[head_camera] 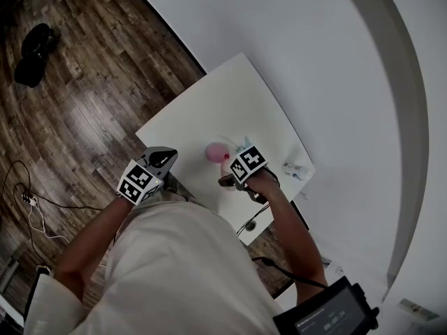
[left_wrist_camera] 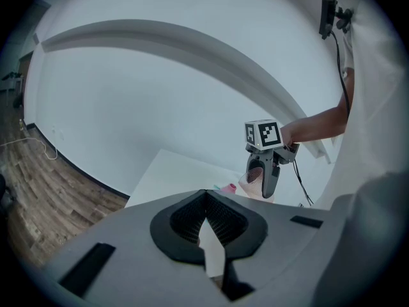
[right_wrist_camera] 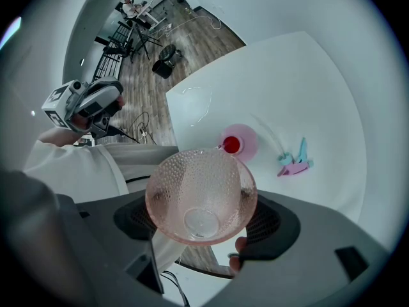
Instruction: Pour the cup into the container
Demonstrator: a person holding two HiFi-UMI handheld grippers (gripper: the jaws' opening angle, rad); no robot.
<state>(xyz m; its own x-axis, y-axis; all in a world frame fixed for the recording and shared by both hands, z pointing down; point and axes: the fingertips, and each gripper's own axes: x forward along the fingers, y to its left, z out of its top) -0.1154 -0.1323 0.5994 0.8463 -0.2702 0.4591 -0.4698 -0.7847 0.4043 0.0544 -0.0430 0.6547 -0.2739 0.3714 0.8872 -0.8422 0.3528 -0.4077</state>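
While the right gripper (right_wrist_camera: pixel 203 217) pinches a pink dimpled cup (right_wrist_camera: pixel 201 194) by its sides, mouth turned up toward that gripper's camera, the pink container (right_wrist_camera: pixel 246 143) sits on the white table (right_wrist_camera: pixel 300 88) just beyond the cup's far rim and slightly to the right. A red item (right_wrist_camera: pixel 232 145) lies inside the container. The cup's clear bottom suggests it holds nothing. Any pour would tip forward over that far rim, away from the person. The left gripper (left_wrist_camera: pixel 206 202), jaws pressed together on nothing, hangs by the table's near-left edge, well apart from the container, so the right hand is nearer. A small pink-and-teal object (right_wrist_camera: pixel 294 162) lies farther right.
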